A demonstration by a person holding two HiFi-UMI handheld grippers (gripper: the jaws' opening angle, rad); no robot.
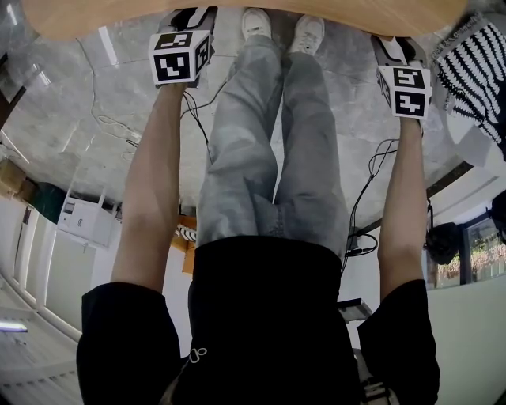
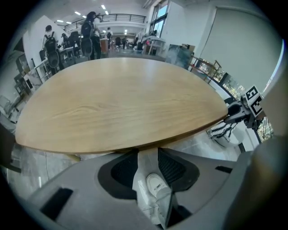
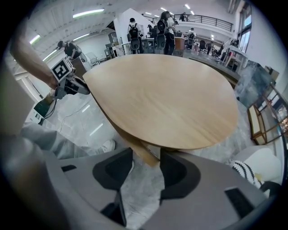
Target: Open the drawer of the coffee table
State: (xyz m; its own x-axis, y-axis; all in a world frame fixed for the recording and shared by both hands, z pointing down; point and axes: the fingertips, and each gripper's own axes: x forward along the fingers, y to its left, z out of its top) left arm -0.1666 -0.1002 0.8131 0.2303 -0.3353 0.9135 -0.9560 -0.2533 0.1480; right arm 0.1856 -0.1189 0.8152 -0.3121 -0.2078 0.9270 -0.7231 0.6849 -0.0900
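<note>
One coffee table, oval wooden top. Two claws stood near its edge: left gripper released, right gripper released (nothing gripped). Two white shoes below.

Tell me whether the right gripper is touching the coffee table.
Cannot tell. In the right gripper view the open right gripper sits just below the coffee table edge; no view shows contact or a gap plainly.

Shows grey marble floor in the head view: black-and-white striped object at two o'clock, black cables at three, white cabinet at nine. Shows people standing at eleven o'clock in the left gripper view.
</note>
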